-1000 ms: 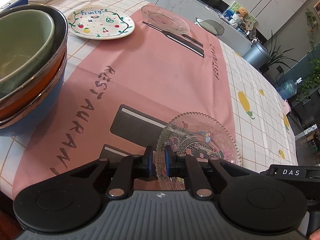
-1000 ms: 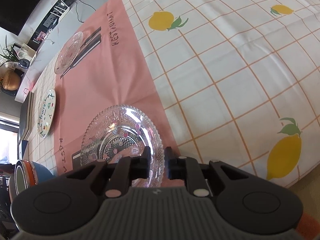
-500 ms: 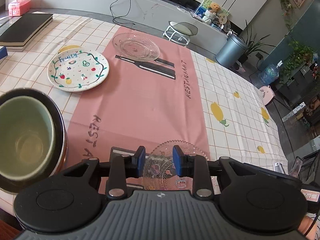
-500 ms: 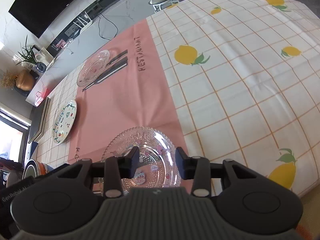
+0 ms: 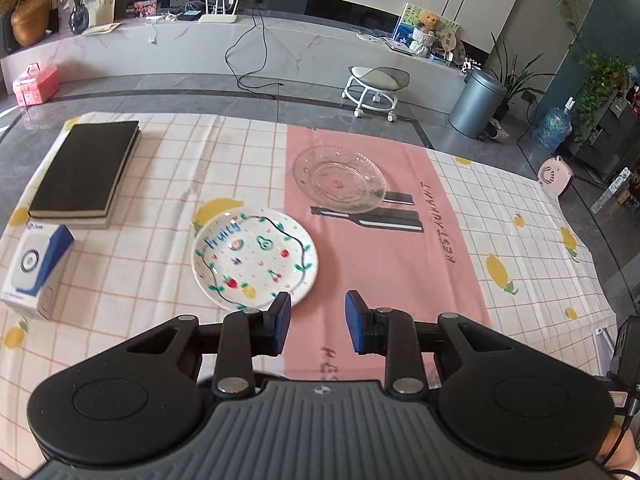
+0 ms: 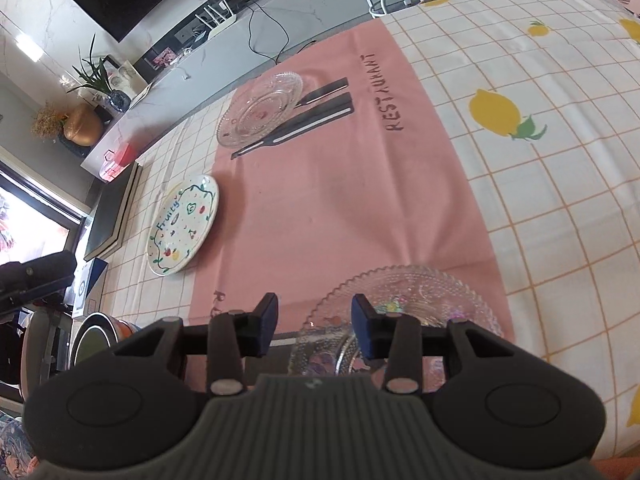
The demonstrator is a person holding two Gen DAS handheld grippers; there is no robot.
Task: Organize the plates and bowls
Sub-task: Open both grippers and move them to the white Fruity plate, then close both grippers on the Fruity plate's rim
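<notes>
From the left wrist view, going left to right: a black book [image 5: 86,168] lies at ten o'clock with a small blue-and-white box [image 5: 34,266] just below it at nine. The painted fruit plate [image 5: 255,258] sits at about eleven o'clock from the left gripper [image 5: 318,322], its near rim just beyond the left-hand fingertip [image 5: 282,316] — the closest dish to this hand. The far glass plate [image 5: 339,178] lies at twelve o'clock, well beyond, overlapping the cutlery printed on the pink table runner [image 5: 384,264]. The left gripper's jaws stand partly apart with nothing between them but bare cloth.

From the right wrist view, a stack of bowls [image 6: 96,338] shows at nine o'clock near the table's near edge, partly hidden by the gripper body. The fruit plate lies at ten, the far glass plate at eleven. The near glass plate [image 6: 408,300] sits at one o'clock, directly under and just beyond the right gripper [image 6: 314,320]; its scalloped rim reaches past the right-hand fingertip [image 6: 362,322]. These jaws too are partly apart and empty — the glass lies flat on the runner below them, not pinched.

Being round, the plates offer no long axis; any rim will do. My reading is that the left hand is better placed for the fruit plate, with open pink cloth between all three plates for moving.
</notes>
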